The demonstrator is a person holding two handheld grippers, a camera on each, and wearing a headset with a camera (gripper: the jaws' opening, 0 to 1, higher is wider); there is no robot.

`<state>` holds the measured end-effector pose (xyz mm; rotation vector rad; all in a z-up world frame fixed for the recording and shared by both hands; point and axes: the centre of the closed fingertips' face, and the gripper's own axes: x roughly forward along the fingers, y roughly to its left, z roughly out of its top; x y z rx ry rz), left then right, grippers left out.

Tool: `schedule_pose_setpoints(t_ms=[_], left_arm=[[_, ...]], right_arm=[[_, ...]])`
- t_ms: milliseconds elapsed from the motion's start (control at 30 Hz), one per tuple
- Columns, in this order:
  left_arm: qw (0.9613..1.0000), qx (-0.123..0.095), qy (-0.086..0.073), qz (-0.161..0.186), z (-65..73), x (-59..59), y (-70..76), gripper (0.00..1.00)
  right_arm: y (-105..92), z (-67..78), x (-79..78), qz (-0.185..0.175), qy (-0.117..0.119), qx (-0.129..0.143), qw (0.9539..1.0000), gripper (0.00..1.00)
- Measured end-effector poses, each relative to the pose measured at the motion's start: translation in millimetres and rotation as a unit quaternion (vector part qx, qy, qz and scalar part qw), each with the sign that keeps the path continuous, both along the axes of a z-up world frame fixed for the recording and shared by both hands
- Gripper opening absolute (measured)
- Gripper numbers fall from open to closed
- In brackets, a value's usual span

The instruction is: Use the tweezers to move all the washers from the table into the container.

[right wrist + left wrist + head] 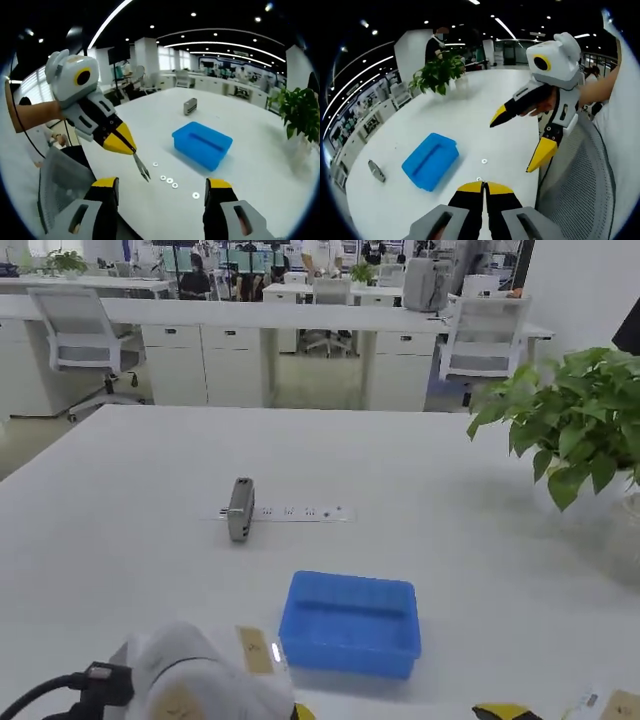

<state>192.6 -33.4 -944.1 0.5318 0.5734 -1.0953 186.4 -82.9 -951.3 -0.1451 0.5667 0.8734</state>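
Leafy green potted plant (575, 425); small grey metal block (240, 508) at end of flush white socket strip (300, 512); white mesh office chairs (80, 330) beyond.

We found the container (350, 625) sitting on the table (450, 490), toward its near edge. Behind the container lay a power strip (300, 512), with an adapter (240, 508) standing at its left end. A potted plant (575, 420) stood at the table's far right. Desks (300, 315) and office chairs (85, 335) stood beyond the table. In the right gripper view, washers (169, 180) lay in a loose row on the table, before the container and apart from it.
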Motion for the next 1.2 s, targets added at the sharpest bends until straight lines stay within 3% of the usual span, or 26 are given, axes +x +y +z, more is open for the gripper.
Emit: schedule_pose_setpoints(t_ms=[100,167,333,433,500,633,767,900,1133,1200], left_arm=[[0.9998,-0.011,-0.005,-0.014,22.2,-3.4,2.7,0.0],[0.9995,-0.016,-0.003,-0.027,34.9,-7.0,3.4,0.0],[0.9969,0.002,-0.007,-0.078,64.7,-20.5,6.3,0.0],[0.9944,0.004,-0.002,-0.105,77.1,-31.0,4.4,0.0],[0.9928,0.002,0.0,-0.12,83.7,-36.9,2.2,0.0],[0.9899,-0.011,0.001,-0.141,96.1,-45.2,-3.4,0.0],[0.9875,-0.026,0.009,-0.155,104.9,-52.5,-8.9,0.0],[0.9857,-0.033,0.015,-0.165,105.2,-57.5,-11.0,0.0],[0.9846,-0.037,0.013,-0.171,106.7,-61.9,-12.0,0.0],[0.9845,-0.036,0.009,-0.171,105.8,-62.4,-12.1,0.0]], right_arm=[[19.0,9.5,-9.3,0.05,0.014,0.026,0.9983,0.46],[29.6,17.1,-13.0,0.079,0.013,0.038,0.9961,0.42],[50.7,30.1,-26.8,0.172,0.026,0.035,0.9841,0.37],[57.2,35.7,-31.2,0.206,0.016,0.02,0.9783,0.33],[60.1,39.2,-30.5,0.212,0.003,0.01,0.9773,0.32],[65.1,42.2,-38.6,0.24,0.011,0.011,0.9707,0.26],[66.7,40.7,-42.0,0.25,0.013,0.009,0.9682,0.18],[67.1,39.0,-45.5,0.26,0.013,0.002,0.9656,0.09],[69.1,42.5,-47.9,0.263,0.018,0.013,0.9646,0.12],[70.0,42.7,-48.8,0.268,0.021,0.014,0.9632,0.09]])
